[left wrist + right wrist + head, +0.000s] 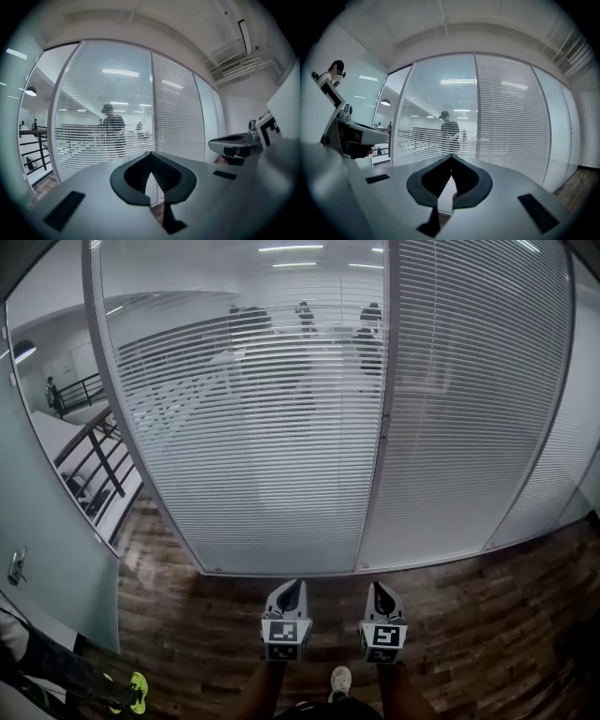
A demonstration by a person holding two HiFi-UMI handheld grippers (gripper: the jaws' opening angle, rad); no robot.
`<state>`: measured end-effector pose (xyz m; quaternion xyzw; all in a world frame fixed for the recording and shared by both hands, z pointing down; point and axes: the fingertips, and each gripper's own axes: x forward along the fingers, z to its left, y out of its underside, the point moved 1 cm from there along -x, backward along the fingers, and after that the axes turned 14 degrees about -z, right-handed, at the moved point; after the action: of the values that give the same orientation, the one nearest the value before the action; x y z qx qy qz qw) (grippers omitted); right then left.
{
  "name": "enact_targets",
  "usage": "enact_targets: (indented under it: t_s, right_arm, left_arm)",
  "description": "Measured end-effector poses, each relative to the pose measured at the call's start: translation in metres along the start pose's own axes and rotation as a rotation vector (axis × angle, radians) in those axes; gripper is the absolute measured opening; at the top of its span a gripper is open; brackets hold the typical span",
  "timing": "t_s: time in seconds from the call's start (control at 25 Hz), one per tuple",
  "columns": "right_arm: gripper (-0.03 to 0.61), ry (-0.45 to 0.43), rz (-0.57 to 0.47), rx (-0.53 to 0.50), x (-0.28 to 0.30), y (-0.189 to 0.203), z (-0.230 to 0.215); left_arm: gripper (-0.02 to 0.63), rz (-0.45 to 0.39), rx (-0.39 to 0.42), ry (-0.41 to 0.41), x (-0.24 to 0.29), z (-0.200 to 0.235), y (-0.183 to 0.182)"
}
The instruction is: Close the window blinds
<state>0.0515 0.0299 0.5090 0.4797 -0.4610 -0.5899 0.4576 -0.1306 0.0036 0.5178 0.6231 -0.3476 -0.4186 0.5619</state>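
Two grippers point at the glass wall. The left gripper (292, 586) has its jaws pressed together on nothing, and the right gripper (377, 587) is likewise closed and empty. Three window blinds (262, 427) hang ahead, clear of both, the leftmost see-through.

Office; glass partition wall (56, 521); slatted blinds (281, 446); wood-plank floor (469, 615); ceiling strip lights (291, 248)

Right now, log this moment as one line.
left gripper: shut, empty | right gripper: shut, empty | left blind: slats open, untouched | right blind: slats nearly shut, untouched
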Motion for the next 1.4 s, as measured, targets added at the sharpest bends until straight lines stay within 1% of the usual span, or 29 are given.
enact_targets:
  t_s: [0.12,0.24,0.52,0.72,0.88,1.0,1.16,1.28,1.4]
  right_arm:
    - [0.000,-0.016,0.004,-0.017,0.012,0.012,-0.002]
    - [0.000,-0.031,-0.006,-0.031,0.026,0.010,-0.006]
    - [0.000,-0.033,0.000,-0.010,0.051,0.016,-0.021]
    - [0.000,-0.062,0.007,-0.013,0.076,0.036,-0.034]
    - [0.000,-0.069,0.021,-0.009,0.090,0.039,-0.039]
    - [0.000,-0.076,0.015,0.005,0.099,0.040,-0.040]
    - [0.000,-0.089,0.014,0.013,0.111,0.027,-0.042]
    - [0.000,-0.106,0.022,0.026,0.116,0.039,-0.042]
    - [0.000,-0.131,-0.005,0.027,0.124,0.041,-0.040]
  left_arm:
    - [-0.003,-0.002,-0.006,0.009,0.015,0.001,0.000]
    - [-0.003,0.003,-0.016,0.000,0.030,0.002,0.001]
    - [-0.003,0.000,-0.013,0.005,0.065,-0.001,0.004]
    - [-0.003,-0.011,-0.018,0.001,0.091,-0.005,0.016]
    - [-0.003,0.012,-0.011,0.012,0.101,-0.005,0.017]
    - [-0.003,0.015,-0.009,0.012,0.110,-0.004,0.015]
    - [-0.003,0.033,0.000,-0.020,0.119,0.004,0.010]
    - [-0.003,0.031,0.001,-0.026,0.125,0.003,0.015]
    - [-0.003,0.016,0.013,-0.045,0.134,0.011,0.017]
